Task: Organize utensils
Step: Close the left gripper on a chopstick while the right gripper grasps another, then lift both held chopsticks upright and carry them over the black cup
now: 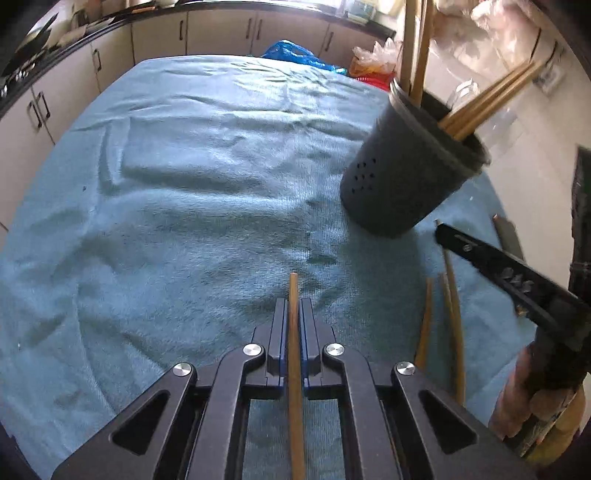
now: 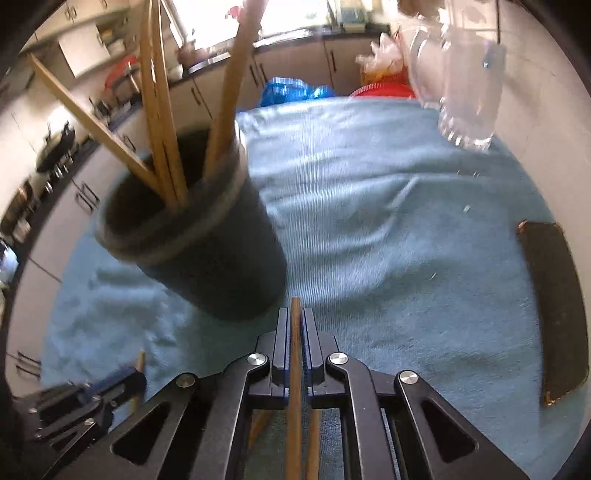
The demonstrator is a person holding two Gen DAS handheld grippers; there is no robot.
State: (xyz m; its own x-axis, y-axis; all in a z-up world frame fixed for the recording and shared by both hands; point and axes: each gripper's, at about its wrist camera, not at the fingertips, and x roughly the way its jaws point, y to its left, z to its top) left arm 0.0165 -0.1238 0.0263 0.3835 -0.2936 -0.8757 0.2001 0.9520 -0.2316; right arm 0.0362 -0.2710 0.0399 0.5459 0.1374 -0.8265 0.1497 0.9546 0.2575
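My left gripper (image 1: pixel 294 303) is shut on a wooden chopstick (image 1: pixel 294 354) that runs up between its blue pads. My right gripper (image 2: pixel 295 314) is likewise shut on another wooden chopstick (image 2: pixel 295 369). A dark perforated utensil holder (image 1: pixel 402 173) stands on the teal towel with several chopsticks in it; in the right wrist view the holder (image 2: pixel 207 251) is just ahead and left of the fingertips. Three loose chopsticks (image 1: pixel 452 306) lie on the towel to the right of the left gripper. The right gripper (image 1: pixel 439 236) shows above them, and the left gripper (image 2: pixel 136 373) shows at lower left.
The teal towel (image 1: pixel 184 184) covers the table. A clear glass (image 2: pixel 469 85) stands at the far right, and a dark flat object (image 2: pixel 554 302) lies near the right edge. Blue and red plastic items (image 2: pixel 291 90) sit past the far edge. Cabinets (image 1: pixel 221 33) line the back.
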